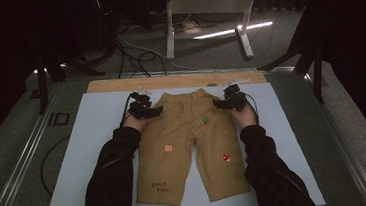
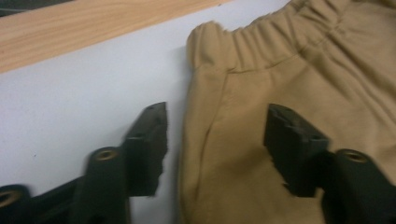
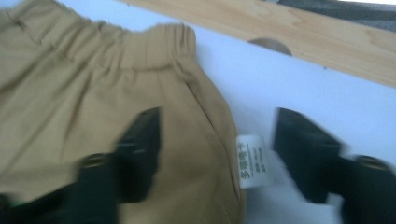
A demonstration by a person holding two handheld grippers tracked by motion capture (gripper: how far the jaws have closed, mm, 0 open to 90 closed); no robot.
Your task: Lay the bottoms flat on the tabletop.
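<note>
The small tan cotton trousers with an elastic waistband [image 1: 192, 142] lie flat, front up, on the pale blue board covering the table [image 1: 94, 141], waistband toward the far wooden edge and legs toward the person. They look light, soft and limp, so they should sag and fold wherever unsupported; the side seams just below the gathered waist seem the surest places to pinch, one at each hip. The left gripper [image 2: 215, 135] stands spread, straddling the left side seam without pressing on it. The right gripper [image 3: 217, 149] is likewise spread across the right seam, where a white sewn-in care label [image 3: 253, 161] carries print too small to read. One leg reads "good time" [image 1: 160, 186].
</note>
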